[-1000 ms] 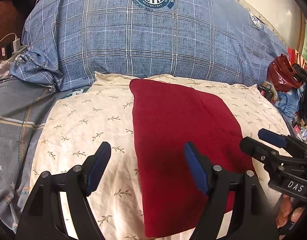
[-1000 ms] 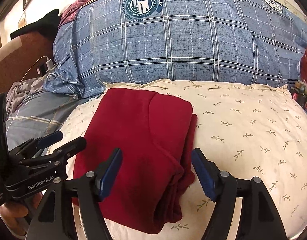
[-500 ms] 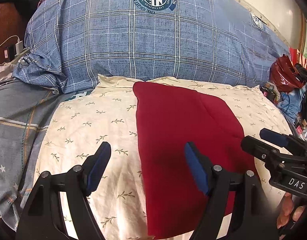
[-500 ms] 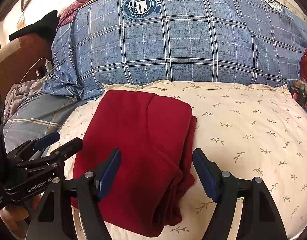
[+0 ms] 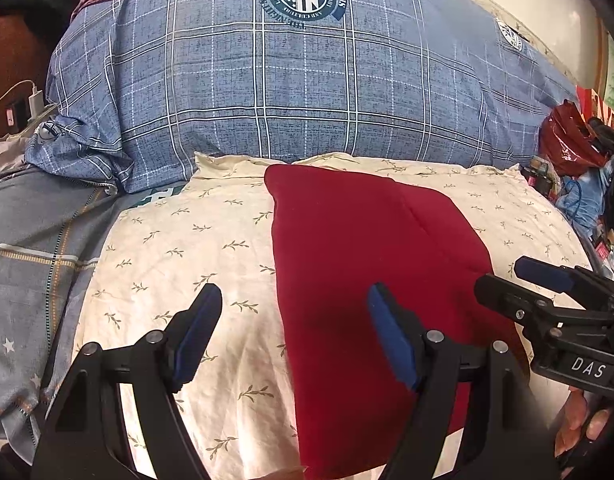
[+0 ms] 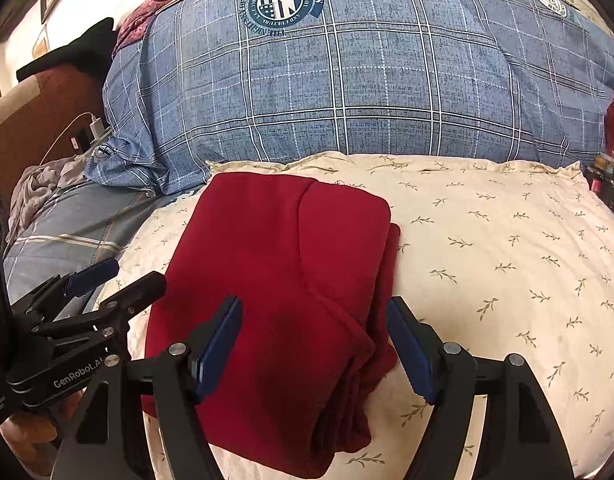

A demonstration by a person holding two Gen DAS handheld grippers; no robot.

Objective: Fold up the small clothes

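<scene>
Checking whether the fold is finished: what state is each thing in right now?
Red garment: folded into a layered rectangle, lying flat on the pillow, not gripped.
Floral pillow: lying flat under the garment.
Plaid pillow: bunched up behind the floral pillow.
Left gripper: open, empty, above the garment's left edge.
Right gripper: open, empty, above the garment's layered right edge.

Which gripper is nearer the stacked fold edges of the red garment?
Right. The right gripper straddles the red garment's layered edge; the left gripper hovers over its opposite, smooth edge.
</scene>
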